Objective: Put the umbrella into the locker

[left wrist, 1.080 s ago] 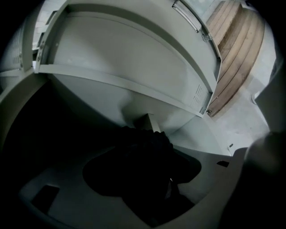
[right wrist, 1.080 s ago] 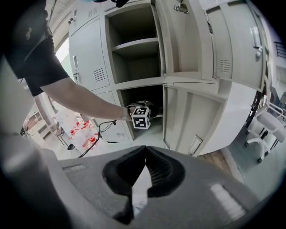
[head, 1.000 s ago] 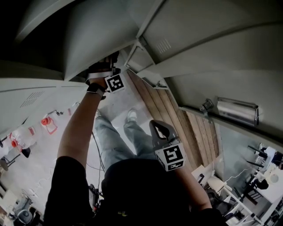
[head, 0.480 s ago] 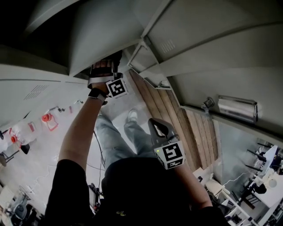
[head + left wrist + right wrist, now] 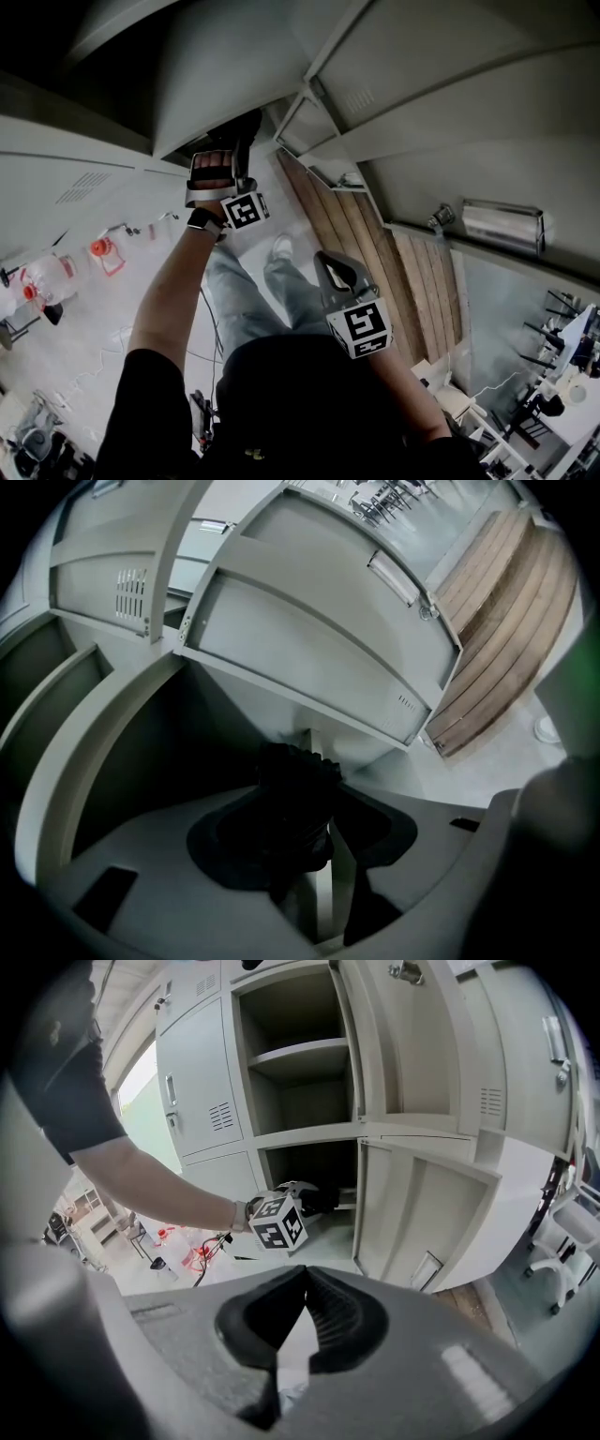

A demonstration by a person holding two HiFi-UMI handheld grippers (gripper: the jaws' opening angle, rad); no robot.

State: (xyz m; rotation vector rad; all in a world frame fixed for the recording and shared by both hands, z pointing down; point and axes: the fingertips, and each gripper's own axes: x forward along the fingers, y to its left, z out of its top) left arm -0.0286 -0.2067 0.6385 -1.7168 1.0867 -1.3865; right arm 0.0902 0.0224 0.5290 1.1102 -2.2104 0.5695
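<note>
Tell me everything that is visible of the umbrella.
The umbrella looks black, folded into a short, bunched bundle with creased fabric; finer parts are lost in the dark. It sits between the jaws of the left gripper, which stand apart and have just been closing, at the mouth of the lower open compartment of the locker. Whether the pads press it cannot be told.

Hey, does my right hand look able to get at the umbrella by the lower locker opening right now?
Probably not easily: the left tongs, jaws just closing with the umbrella between them, crowd the mouth of the open compartment, while the right tongs hang back shut.
</note>
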